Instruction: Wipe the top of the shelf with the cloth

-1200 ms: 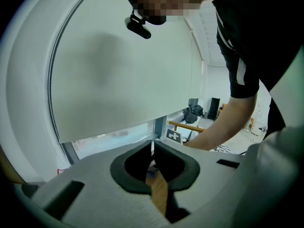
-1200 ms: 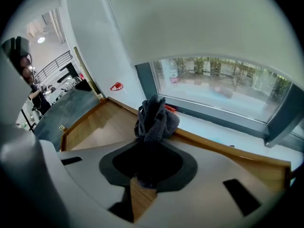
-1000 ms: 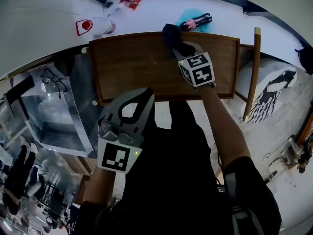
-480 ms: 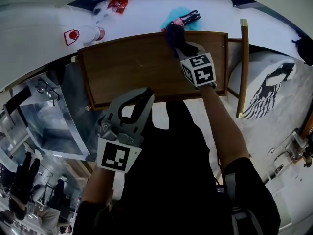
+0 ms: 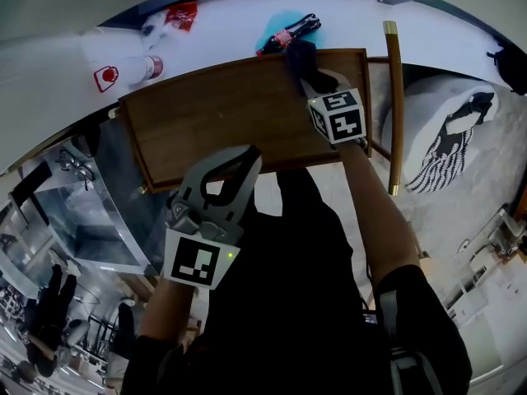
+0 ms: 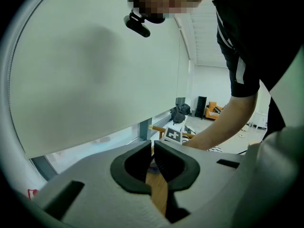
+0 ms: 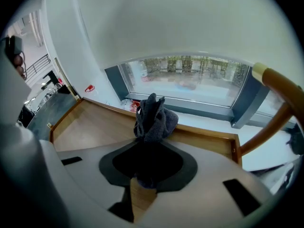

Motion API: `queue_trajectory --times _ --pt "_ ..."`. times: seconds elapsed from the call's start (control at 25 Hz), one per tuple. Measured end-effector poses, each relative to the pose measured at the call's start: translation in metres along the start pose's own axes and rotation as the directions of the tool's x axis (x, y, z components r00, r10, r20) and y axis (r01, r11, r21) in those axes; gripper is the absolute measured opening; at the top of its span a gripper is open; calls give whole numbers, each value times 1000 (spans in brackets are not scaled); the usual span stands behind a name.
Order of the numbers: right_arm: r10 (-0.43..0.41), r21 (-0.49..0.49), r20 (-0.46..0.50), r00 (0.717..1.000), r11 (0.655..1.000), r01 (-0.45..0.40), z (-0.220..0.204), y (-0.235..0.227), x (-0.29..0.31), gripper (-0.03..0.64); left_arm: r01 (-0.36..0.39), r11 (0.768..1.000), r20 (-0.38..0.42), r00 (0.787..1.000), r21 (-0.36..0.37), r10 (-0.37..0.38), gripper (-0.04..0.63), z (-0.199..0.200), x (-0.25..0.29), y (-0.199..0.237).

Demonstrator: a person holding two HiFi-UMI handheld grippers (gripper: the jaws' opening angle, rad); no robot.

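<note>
Wooden shelf top (image 5: 222, 113) is running under a window, with a white sill (image 5: 222, 19) behind it carrying a bottle (image 5: 290, 33) and other small items. The person is standing at the near edge and reaching the right arm across the board.

The right gripper (image 5: 311, 74) is working at the far right corner of the shelf top, presumably because that corner is the part being wiped now. Its jaws are clamping a dark grey cloth (image 5: 300, 54), which is bunching out past the tips against the raised back edge. In the right gripper view the cloth (image 7: 154, 118) is filling the space between the jaws. Whether it is pressing flat on the wood cannot be confirmed.

The left gripper (image 5: 244, 156) is hanging back over the near edge, close to the person's body and well apart from the cloth, evidently keeping out of the wiping path. In the left gripper view its jaws are sitting pressed almost together, with nothing between them but a sliver of wood seen beyond.
</note>
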State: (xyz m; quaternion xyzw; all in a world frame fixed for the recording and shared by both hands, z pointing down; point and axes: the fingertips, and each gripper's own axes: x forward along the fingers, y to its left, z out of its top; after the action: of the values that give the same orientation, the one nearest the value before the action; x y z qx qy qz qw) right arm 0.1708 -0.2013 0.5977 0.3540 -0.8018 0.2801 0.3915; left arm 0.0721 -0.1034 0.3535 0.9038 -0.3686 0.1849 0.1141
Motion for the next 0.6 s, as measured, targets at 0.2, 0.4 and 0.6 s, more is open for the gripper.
queue_trajectory --times 0.2,0.4,0.6 --pt "-41 25 -6 999 999 42 -7 -22 -10 83 16 1000 6 1000 14 -16 34 9 11 -5" --pt "-85 41 -14 996 996 85 -13 -40 -18 83 29 999 6 1000 25 -30 33 15 19 -10" --pt "-123 47 -22 992 991 124 -16 -53 -24 83 36 999 6 999 31 -36 34 18 24 -13"
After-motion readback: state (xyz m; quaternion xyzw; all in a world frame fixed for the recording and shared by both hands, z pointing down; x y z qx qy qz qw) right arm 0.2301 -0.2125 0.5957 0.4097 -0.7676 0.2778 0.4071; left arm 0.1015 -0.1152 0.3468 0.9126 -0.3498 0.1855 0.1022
